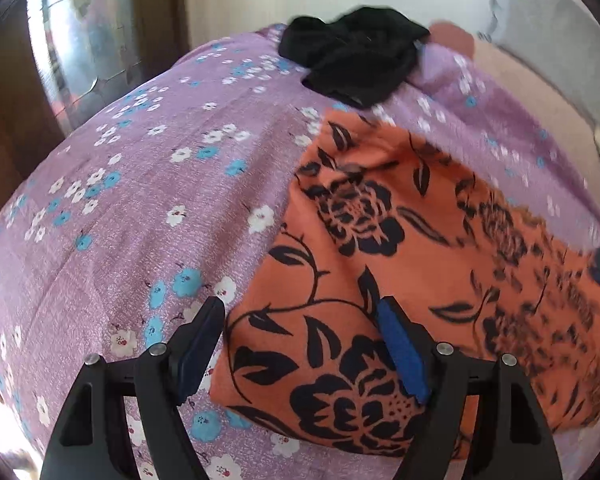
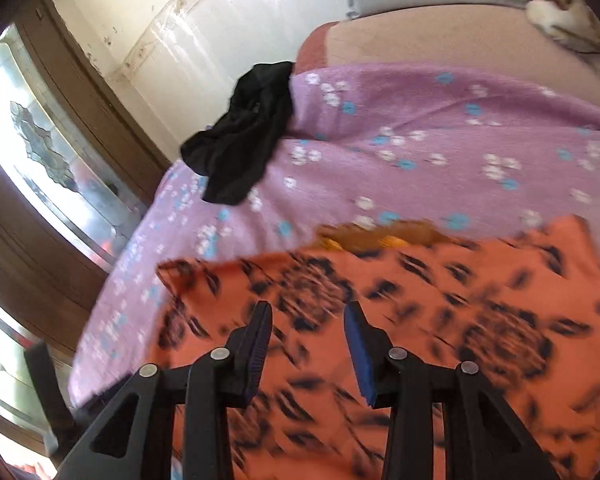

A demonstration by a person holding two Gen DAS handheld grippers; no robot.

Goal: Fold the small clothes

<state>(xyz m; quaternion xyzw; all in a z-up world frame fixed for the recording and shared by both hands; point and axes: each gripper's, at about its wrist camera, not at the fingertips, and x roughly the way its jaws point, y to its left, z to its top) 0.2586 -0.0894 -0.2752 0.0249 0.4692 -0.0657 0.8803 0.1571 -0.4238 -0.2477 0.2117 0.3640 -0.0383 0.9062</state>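
An orange garment (image 1: 400, 264) printed with black roses and leaves lay spread fairly flat on the lilac flowered bed sheet (image 1: 140, 200), at the near right; its right half was blurred; a crumpled black garment (image 1: 356, 54) sat bunched at the far edge of the sheet, apart from the orange one.

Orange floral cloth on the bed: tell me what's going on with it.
A person is folding clothes with two hand-held grippers. The orange floral garment lies on the purple flowered bedsheet. The left hand-held gripper and the right hand-held gripper are over it, both open, gripping nothing. A crumpled black garment waits at the bed's far edge.
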